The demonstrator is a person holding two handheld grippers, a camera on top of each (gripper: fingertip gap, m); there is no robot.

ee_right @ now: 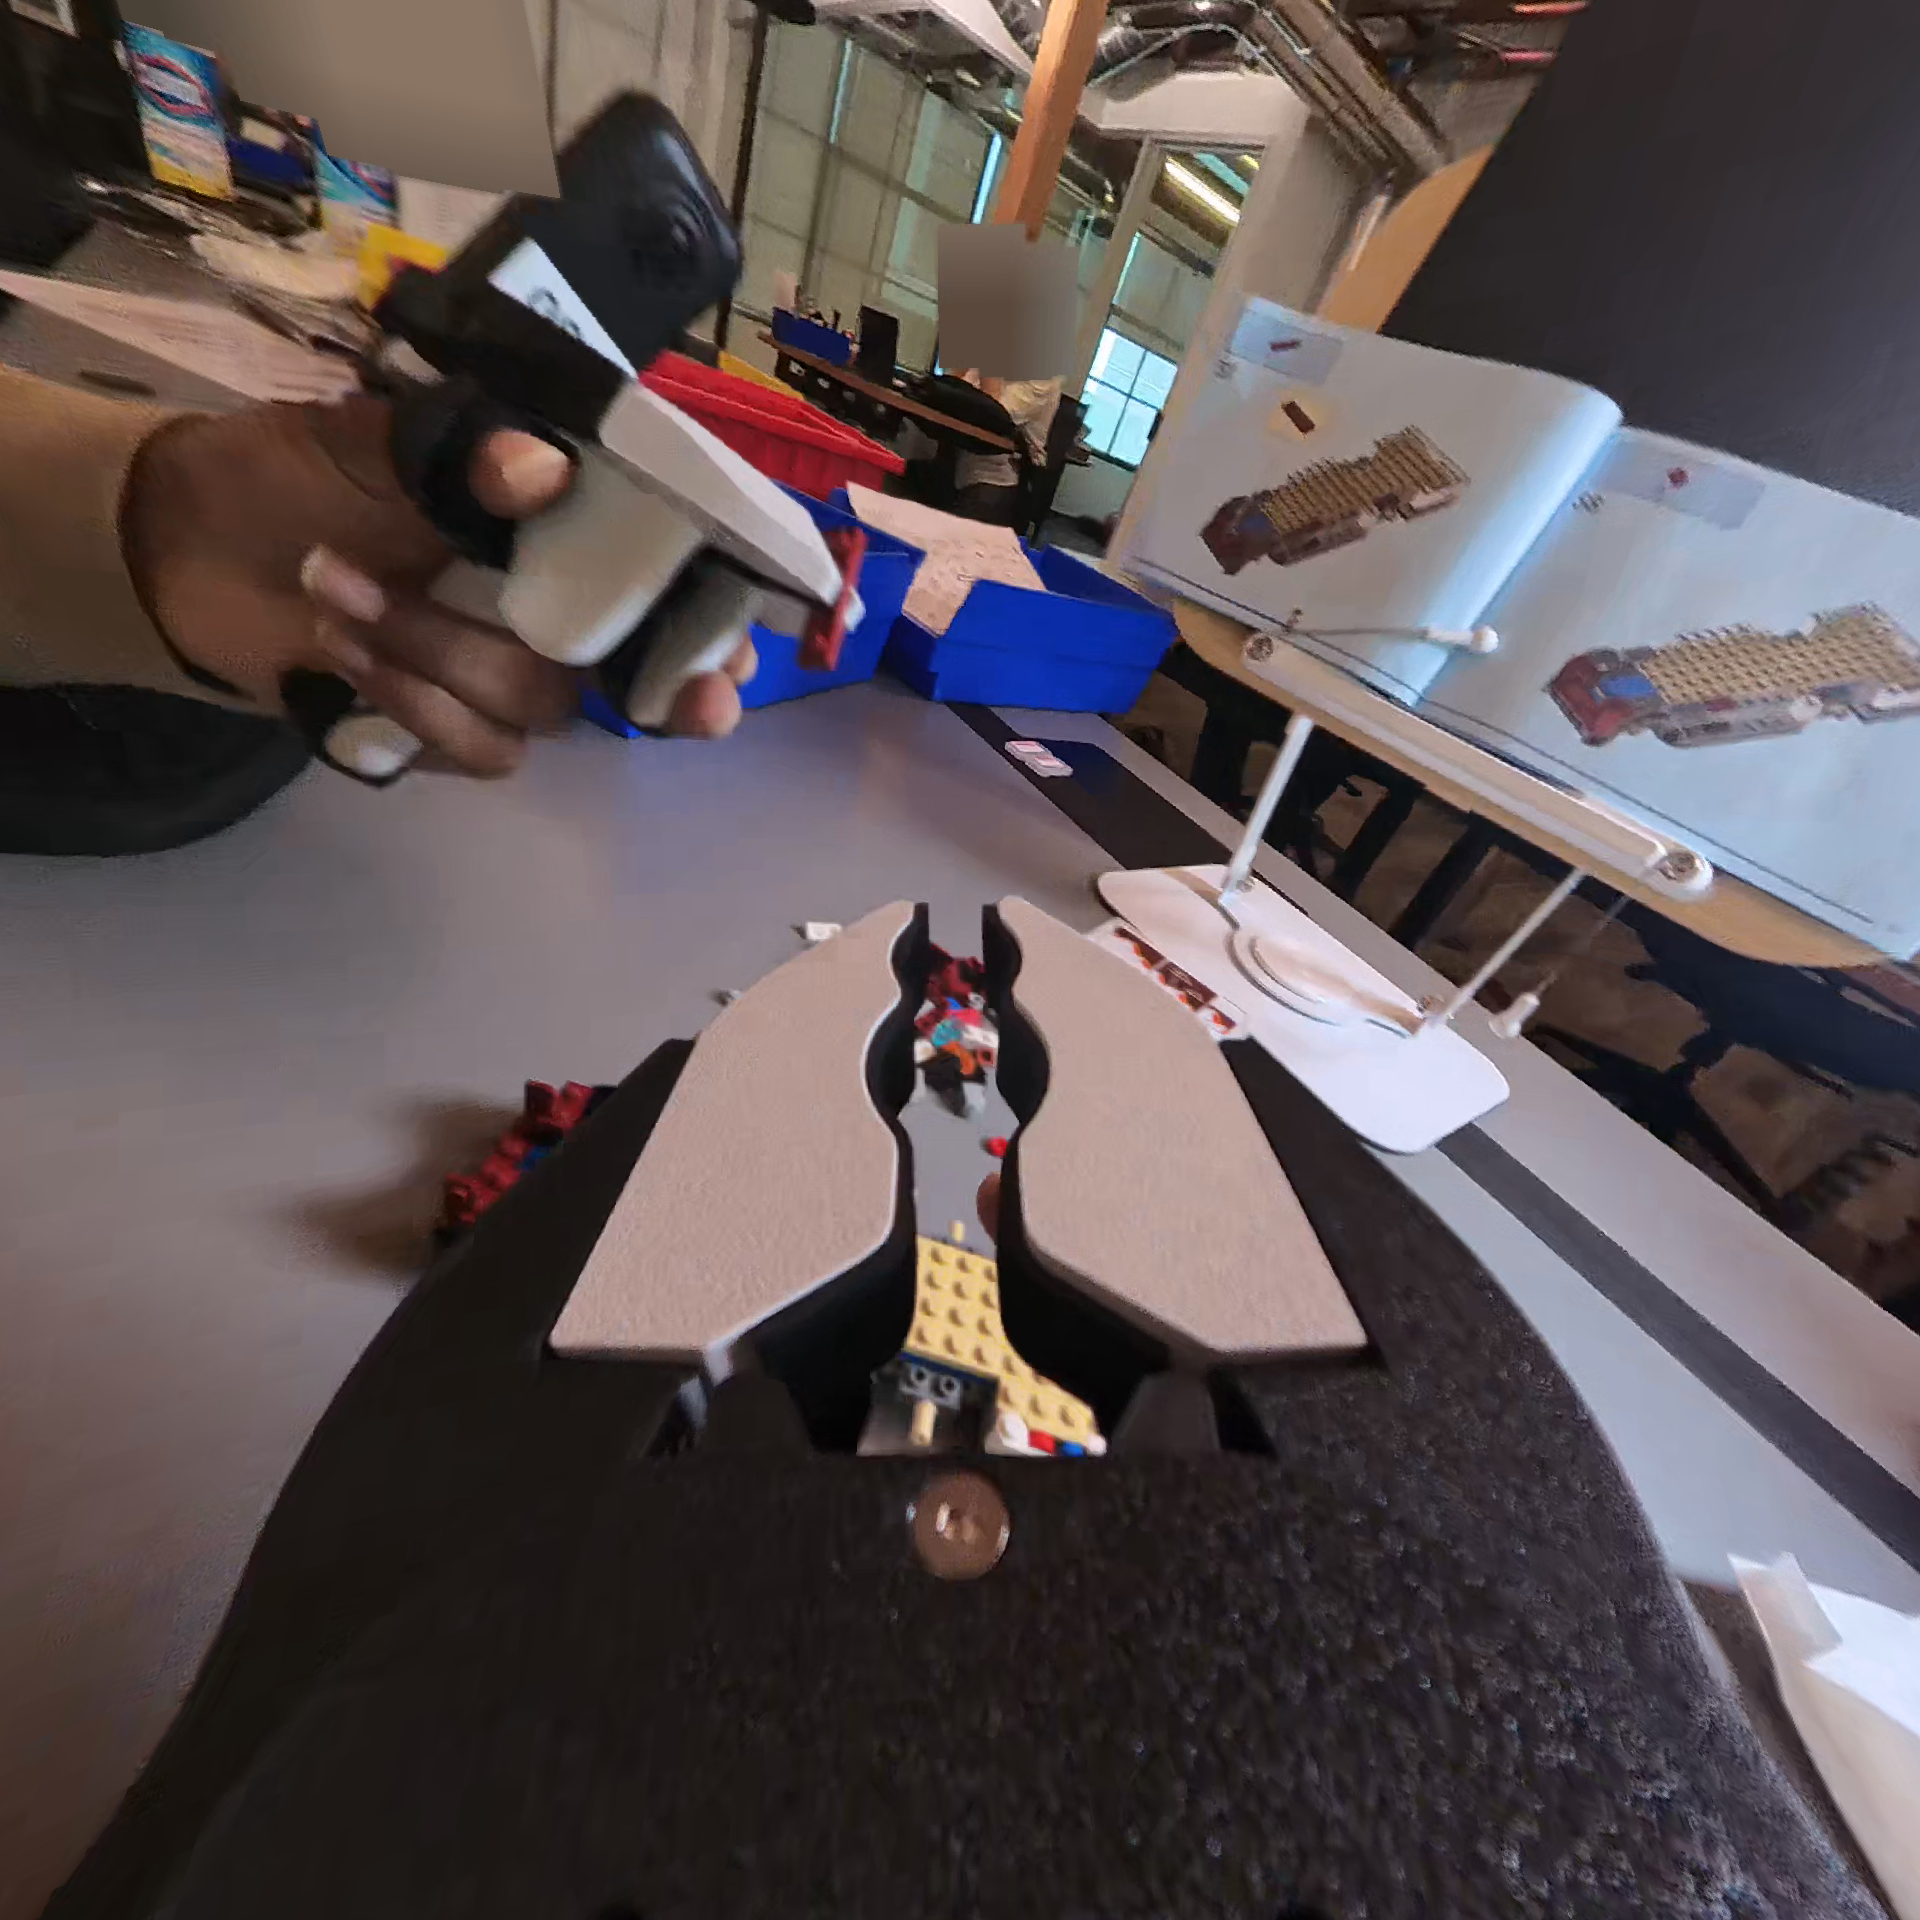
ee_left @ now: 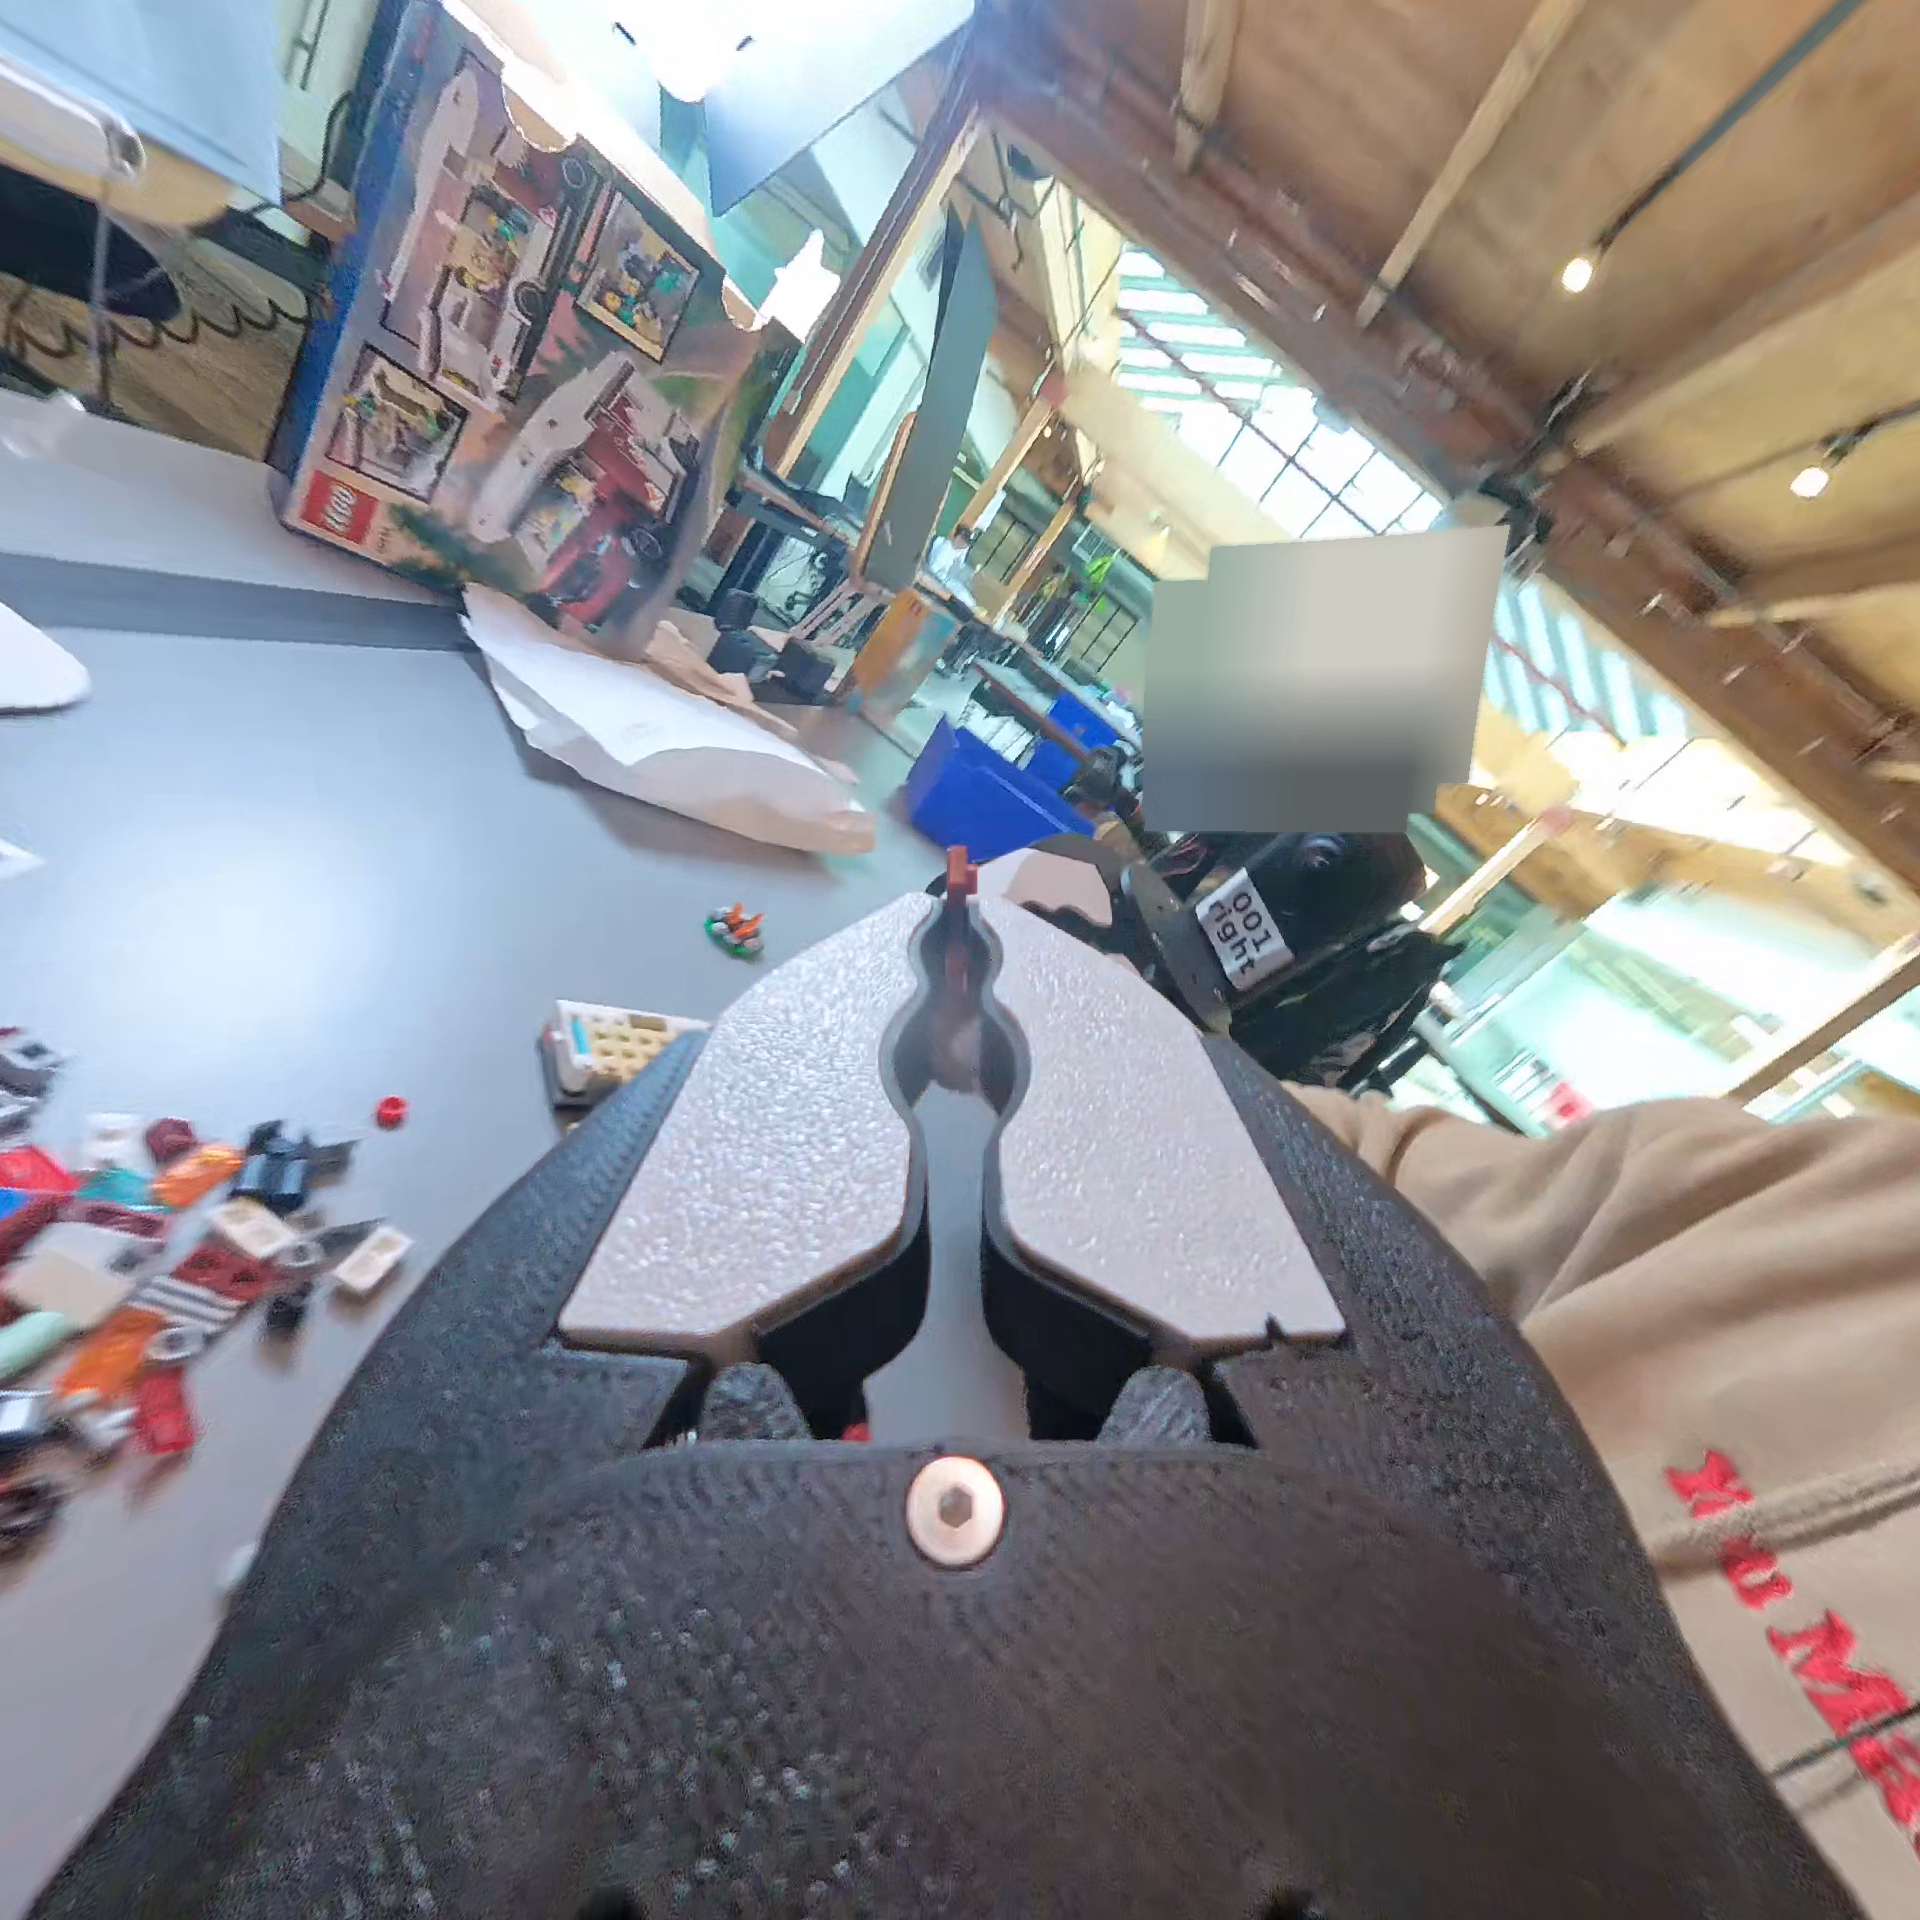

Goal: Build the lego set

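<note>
The left gripper (ee_left: 957, 902), raised off the grey table (ee_left: 312, 883), has its two pads pinched on one thin dark-red plate (ee_left: 958, 883) that sticks out past the fingertips; seen from the right wrist, the same plate (ee_right: 831, 613) stands edge-on at its tips, the hand (ee_right: 343, 582) behind them. The right gripper (ee_right: 956, 920) hangs low over the table with a narrow slot between its jaws and nothing pressed between them; through the slot show a pile of loose bricks (ee_right: 956, 1023) ahead and one tan studded build (ee_right: 961, 1340) beneath. To the right gripper's right stands one white stand (ee_right: 1340, 1018) carrying one open booklet (ee_right: 1558, 582), close to the table's dark edge strip (ee_right: 1621, 1288). Ahead of it, bare grey surface lies open as far as two blue bins (ee_right: 1029, 634) and one red bin (ee_right: 790, 426). Left of the left gripper spreads the brick pile (ee_left: 135, 1247); beyond lie one white paper bag (ee_left: 675, 748) and one upright printed box (ee_left: 499, 395).
</note>
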